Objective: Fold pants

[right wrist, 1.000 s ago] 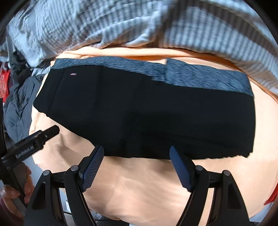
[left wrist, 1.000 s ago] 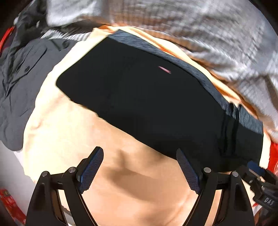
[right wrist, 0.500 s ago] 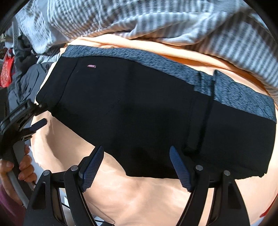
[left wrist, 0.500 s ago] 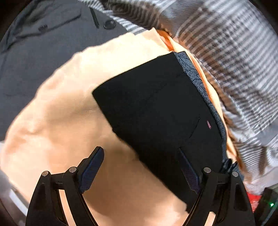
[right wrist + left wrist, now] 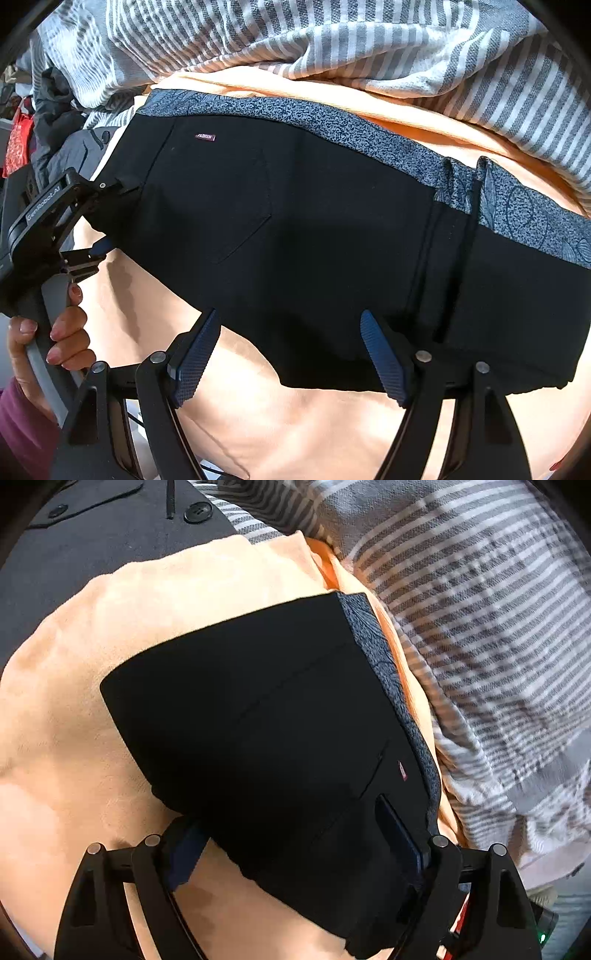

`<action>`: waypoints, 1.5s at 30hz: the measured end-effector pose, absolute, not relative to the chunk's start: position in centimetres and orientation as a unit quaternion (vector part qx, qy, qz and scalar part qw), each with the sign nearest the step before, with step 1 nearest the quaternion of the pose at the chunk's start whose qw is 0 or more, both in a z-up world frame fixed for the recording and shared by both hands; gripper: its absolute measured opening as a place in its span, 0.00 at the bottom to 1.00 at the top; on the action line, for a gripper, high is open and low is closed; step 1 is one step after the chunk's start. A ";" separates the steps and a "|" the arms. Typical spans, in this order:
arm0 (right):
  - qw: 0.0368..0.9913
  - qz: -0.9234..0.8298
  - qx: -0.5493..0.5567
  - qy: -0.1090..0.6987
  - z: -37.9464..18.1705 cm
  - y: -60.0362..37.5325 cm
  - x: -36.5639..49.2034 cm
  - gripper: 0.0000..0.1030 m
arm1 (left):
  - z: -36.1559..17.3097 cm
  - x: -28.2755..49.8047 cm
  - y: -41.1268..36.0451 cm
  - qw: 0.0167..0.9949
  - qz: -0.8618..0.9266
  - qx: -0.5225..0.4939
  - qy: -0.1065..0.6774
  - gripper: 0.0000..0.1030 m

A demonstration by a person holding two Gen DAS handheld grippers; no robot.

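Both tongs (image 5: 295, 843) (image 5: 291, 354) gape unclamped over black pants (image 5: 295, 240) tagged "FASHION" (image 5: 205, 137).

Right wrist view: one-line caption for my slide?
Open right tongs poised over the near edge of black pants lying on a peach blanket.

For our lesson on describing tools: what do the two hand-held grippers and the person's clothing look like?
Each gripper, right gripper and left gripper, has black angular linkage arms with silver pivot pins and dark blue textured pads. The left one bears white lettering and a grey handle. A maroon sleeve shows.
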State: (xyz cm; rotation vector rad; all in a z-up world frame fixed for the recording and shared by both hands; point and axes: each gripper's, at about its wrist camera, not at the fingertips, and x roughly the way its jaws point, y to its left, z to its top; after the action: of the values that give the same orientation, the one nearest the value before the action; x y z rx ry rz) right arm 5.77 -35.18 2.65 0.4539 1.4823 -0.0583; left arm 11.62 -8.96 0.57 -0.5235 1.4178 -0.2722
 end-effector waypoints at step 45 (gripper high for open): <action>0.630 0.189 0.195 0.727 6.7 -28.2 26.7 0.16 | 11.9 2.9 -20.6 0.855 -0.211 0.198 0.430 0.27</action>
State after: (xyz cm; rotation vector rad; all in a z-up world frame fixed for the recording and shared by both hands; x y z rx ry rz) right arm 26.72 -28.21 6.72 0.4465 1.6659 0.4321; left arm 2.89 -20.57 11.88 0.4162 0.9035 -0.4431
